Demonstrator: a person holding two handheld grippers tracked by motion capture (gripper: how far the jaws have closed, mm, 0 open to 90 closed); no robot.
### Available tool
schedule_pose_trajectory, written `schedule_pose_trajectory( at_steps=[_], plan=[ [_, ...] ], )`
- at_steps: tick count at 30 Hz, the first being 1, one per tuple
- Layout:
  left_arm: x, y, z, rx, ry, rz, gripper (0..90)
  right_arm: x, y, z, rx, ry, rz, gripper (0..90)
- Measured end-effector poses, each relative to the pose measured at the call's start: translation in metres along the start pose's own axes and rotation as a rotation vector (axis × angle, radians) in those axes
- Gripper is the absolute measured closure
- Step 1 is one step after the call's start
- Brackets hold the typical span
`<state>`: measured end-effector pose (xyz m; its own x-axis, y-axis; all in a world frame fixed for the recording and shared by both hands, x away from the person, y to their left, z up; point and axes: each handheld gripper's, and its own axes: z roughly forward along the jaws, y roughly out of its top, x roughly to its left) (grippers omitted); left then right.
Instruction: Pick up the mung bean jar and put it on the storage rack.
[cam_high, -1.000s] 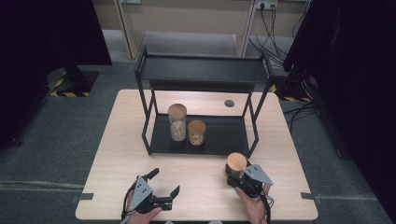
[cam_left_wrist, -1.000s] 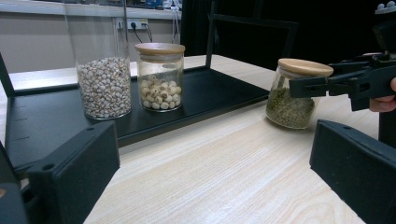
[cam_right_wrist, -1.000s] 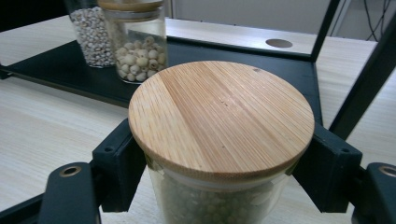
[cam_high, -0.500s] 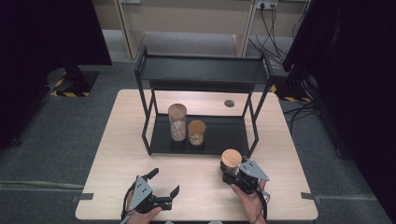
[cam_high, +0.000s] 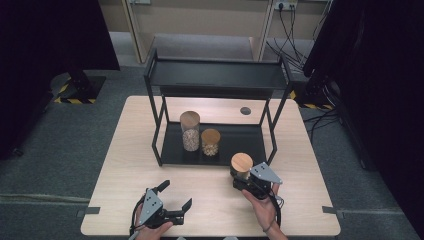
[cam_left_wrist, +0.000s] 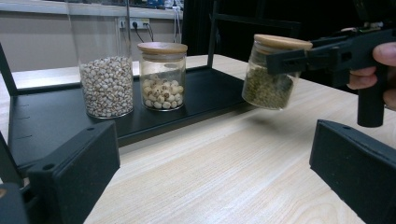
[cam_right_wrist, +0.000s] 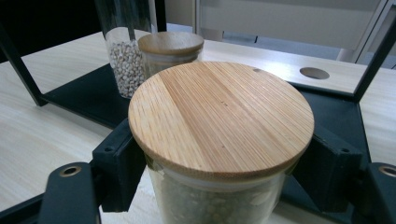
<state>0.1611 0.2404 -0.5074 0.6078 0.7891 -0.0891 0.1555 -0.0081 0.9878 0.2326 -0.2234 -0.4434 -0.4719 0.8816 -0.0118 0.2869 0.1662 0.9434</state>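
We have the right gripper (cam_high: 243, 181) closed on the jar of green grains (cam_left_wrist: 270, 74), its jaws clamped to either side of the glass just under the bamboo lid (cam_right_wrist: 221, 117); the jar hangs clear of the surface (cam_high: 125, 165), tilted a little, its long axis near upright. What the next move turns on, as we judge it: the rack's lower shelf (cam_high: 235, 145) lies just beyond the jar, on the far side and slightly to the left, with open room to the right of the short jar (cam_high: 210, 142) and the tall jar (cam_high: 190, 130) standing there; so we would carry it forward and away, keeping it upright to pass under the top shelf (cam_high: 215, 75). Our left gripper (cam_high: 172, 204) sits near and left, jaws spread wide and empty, well apart from the jar; the right hand is plainly the nearer.
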Motion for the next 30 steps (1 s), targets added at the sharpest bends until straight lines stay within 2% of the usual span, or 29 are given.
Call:
schedule_pose_trajectory(
  at_steps=[7,13,30],
  plan=[
    [0.0,0.0,0.0,0.0,-0.001,0.0,1.0,0.0,0.011,0.009,-0.009,0.015,0.002,25.3],
    [0.0,0.0,0.0,0.001,0.0,-0.003,1.0,0.002,0.017,0.022,-0.007,0.009,-0.002,25.3],
    [0.001,0.0,0.0,0.001,0.001,-0.007,1.1,0.006,0.027,0.063,0.023,-0.052,-0.009,25.3]
  ],
)
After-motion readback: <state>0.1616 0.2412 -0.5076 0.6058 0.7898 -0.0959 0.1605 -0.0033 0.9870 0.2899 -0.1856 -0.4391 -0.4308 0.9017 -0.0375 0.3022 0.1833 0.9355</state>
